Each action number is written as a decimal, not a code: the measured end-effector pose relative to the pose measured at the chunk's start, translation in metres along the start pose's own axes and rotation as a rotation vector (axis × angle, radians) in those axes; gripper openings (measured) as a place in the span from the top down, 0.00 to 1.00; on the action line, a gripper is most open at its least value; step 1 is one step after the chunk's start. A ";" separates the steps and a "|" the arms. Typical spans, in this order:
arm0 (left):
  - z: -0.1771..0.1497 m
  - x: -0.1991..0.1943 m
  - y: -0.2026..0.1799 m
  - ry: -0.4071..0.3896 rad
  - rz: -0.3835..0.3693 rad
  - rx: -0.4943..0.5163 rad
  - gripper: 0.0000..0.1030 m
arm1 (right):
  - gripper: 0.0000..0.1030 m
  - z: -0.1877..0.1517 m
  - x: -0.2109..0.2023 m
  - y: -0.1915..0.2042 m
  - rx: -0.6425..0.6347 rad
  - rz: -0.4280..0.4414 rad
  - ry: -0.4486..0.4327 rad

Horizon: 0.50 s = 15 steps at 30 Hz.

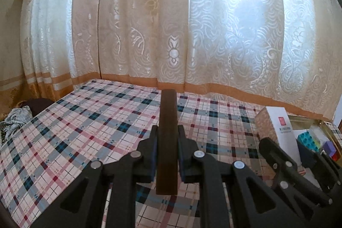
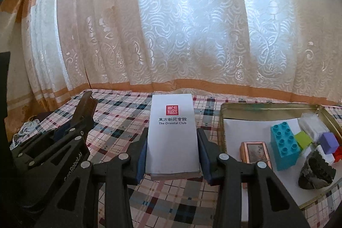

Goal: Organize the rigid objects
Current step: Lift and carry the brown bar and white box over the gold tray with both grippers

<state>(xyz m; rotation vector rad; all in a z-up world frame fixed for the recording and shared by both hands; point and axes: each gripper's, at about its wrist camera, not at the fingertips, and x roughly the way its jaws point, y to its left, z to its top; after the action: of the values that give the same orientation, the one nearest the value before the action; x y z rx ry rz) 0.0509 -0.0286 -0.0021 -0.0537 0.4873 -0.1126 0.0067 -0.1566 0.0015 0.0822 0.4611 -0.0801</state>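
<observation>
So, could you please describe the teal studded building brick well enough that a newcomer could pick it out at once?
Find the shallow gold metal tin on the plaid tablecloth, right of the white box held in the right claw. On the white sheet inside it, the teal brick stands just right of a small copper-rimmed case. It alone has round studs; the green, purple, white and red blocks beside it are smooth.
</observation>
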 end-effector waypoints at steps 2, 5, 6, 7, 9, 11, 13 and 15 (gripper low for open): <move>-0.001 -0.003 -0.001 -0.010 0.012 -0.002 0.86 | 0.56 -0.001 -0.003 0.000 -0.002 -0.004 -0.007; -0.002 -0.007 -0.003 -0.014 0.015 0.000 0.86 | 0.56 -0.003 -0.008 -0.001 -0.006 -0.015 -0.016; -0.003 -0.008 -0.004 -0.015 0.015 -0.001 0.86 | 0.56 -0.003 -0.010 -0.002 -0.007 -0.018 -0.018; -0.003 -0.009 -0.005 -0.015 0.015 -0.001 0.86 | 0.56 -0.004 -0.011 -0.003 -0.008 -0.020 -0.020; -0.004 -0.011 -0.006 -0.014 0.017 -0.001 0.86 | 0.56 -0.005 -0.015 -0.004 -0.009 -0.026 -0.023; -0.005 -0.013 -0.007 -0.015 0.017 -0.004 0.86 | 0.56 -0.006 -0.018 -0.005 -0.009 -0.032 -0.026; -0.006 -0.015 -0.009 -0.014 0.019 -0.003 0.86 | 0.56 -0.007 -0.019 -0.006 -0.008 -0.037 -0.026; -0.007 -0.017 -0.010 -0.018 0.024 -0.004 0.86 | 0.56 -0.007 -0.020 -0.008 -0.005 -0.039 -0.026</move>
<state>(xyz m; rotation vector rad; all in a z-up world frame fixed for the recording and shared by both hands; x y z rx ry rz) 0.0320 -0.0363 0.0004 -0.0528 0.4705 -0.0879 -0.0152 -0.1627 0.0040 0.0671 0.4375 -0.1186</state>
